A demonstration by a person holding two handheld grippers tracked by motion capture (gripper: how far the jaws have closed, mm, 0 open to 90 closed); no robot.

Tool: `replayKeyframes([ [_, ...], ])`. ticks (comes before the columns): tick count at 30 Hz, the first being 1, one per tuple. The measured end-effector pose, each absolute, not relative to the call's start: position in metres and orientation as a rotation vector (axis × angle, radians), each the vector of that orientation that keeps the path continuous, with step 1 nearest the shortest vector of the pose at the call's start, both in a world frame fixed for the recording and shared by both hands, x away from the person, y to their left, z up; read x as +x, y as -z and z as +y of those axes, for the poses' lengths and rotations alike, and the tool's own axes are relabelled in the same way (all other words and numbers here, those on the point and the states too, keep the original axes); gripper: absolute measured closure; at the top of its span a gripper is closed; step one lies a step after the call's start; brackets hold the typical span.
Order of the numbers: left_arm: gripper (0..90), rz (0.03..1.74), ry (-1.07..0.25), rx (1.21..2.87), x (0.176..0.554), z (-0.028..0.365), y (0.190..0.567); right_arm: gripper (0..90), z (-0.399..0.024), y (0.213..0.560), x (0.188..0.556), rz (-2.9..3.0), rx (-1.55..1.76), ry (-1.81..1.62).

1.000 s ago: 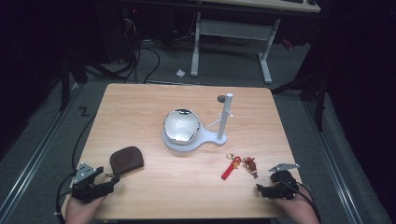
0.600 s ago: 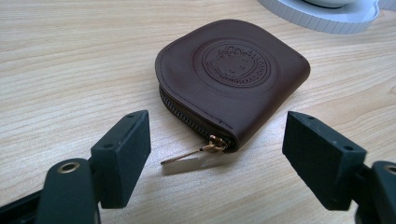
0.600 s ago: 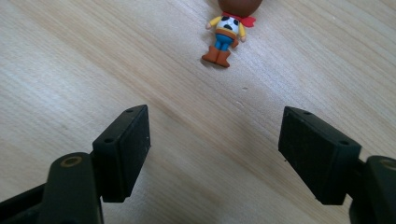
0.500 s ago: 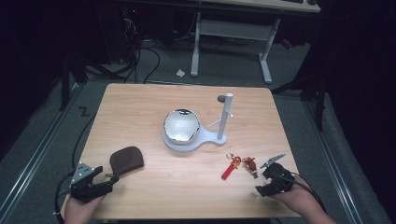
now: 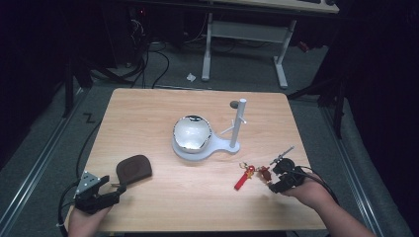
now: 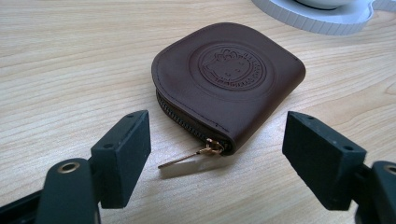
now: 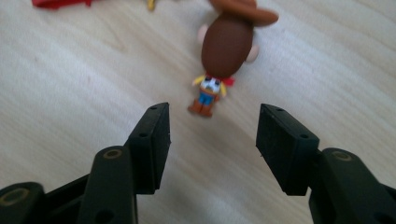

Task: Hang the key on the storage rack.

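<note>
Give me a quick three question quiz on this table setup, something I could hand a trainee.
1. True or false: the brown pouch is zipped shut.
2. What lies just ahead of the right gripper: A) a cowboy figure, B) a spoon, C) a coin?
3. Is anything between the left gripper jaws?

Key:
1. True.
2. A, the cowboy figure, not yet touched; the jaws have just been closing.
3. Only the zip pull, untouched.

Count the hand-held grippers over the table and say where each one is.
2. The left hand-held gripper is at the near left corner, just short of the brown pouch. The right hand-held gripper is at the near right, beside the keychain.
</note>
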State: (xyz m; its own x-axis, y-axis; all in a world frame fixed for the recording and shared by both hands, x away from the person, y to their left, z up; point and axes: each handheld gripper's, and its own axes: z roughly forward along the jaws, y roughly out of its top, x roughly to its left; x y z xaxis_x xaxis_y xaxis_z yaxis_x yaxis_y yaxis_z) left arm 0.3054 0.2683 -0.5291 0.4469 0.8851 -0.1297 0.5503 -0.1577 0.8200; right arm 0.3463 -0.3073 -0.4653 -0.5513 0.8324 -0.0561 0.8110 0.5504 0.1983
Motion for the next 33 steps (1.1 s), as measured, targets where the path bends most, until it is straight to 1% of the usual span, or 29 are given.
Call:
replayKeyframes([
  [3,24.0,1.22,-0.492,1.841,0.306,0.268,0.529,49.8,-0.306,0.464,0.358,2.651,1.421,-0.233],
  [6,24.1,1.218,-0.491,1.841,0.306,0.269,0.529,50.7,-0.305,0.464,0.365,2.65,1.444,-0.242],
  [7,24.2,1.217,-0.49,1.842,0.306,0.269,0.529,52.5,-0.305,0.466,0.373,2.655,1.465,-0.248],
  [12,24.2,1.214,-0.485,1.846,0.307,0.268,0.53,53.2,-0.306,0.471,0.383,2.646,1.534,-0.272],
  [14,24.3,1.212,-0.484,1.846,0.307,0.268,0.53,54.7,-0.306,0.474,0.385,2.64,1.558,-0.283],
  [24,24.5,1.214,-0.482,1.846,0.307,0.269,0.53,57.0,-0.304,0.485,0.394,2.688,1.604,-0.278],
  [27,24.5,1.214,-0.481,1.847,0.307,0.268,0.53,59.2,-0.302,0.488,0.395,2.706,1.588,-0.274],
  [29,24.5,1.214,-0.48,1.848,0.307,0.268,0.53,63.1,-0.298,0.49,0.396,2.724,1.549,-0.256],
  [33,24.5,1.215,-0.48,1.848,0.308,0.269,0.53,64.8,-0.294,0.489,0.395,2.734,1.508,-0.238],
])
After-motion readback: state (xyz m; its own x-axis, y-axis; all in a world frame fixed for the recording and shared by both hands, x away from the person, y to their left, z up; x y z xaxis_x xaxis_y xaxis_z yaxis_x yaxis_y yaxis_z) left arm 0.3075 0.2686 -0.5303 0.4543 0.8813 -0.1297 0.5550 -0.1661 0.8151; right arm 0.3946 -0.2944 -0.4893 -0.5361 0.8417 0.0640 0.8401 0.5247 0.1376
